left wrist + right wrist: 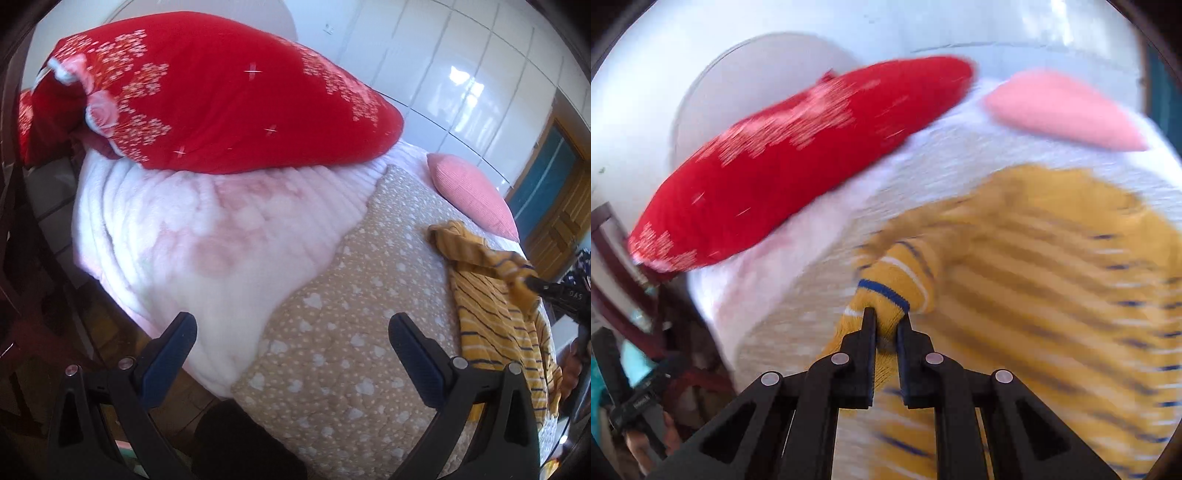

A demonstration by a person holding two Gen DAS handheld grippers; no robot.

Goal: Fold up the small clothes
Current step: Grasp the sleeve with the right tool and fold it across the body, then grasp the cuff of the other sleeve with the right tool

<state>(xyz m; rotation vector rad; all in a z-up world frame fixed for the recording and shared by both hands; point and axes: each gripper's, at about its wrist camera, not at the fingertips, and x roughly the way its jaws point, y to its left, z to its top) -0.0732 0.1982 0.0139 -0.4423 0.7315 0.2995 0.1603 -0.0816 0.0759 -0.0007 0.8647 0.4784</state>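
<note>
A small yellow garment with dark and white stripes lies rumpled on the tan spotted bedspread at the right. My right gripper is shut on a bunched part of the garment and lifts it off the bed; that view is blurred by motion. The right gripper also shows at the right edge of the left wrist view, pinching the cloth. My left gripper is open and empty above the near side of the bed, left of the garment.
A red flowered quilt bundle lies on a white-pink fluffy blanket at the back left. A pink pillow lies at the back right. A dark wooden chair stands left of the bed. White cupboards stand behind.
</note>
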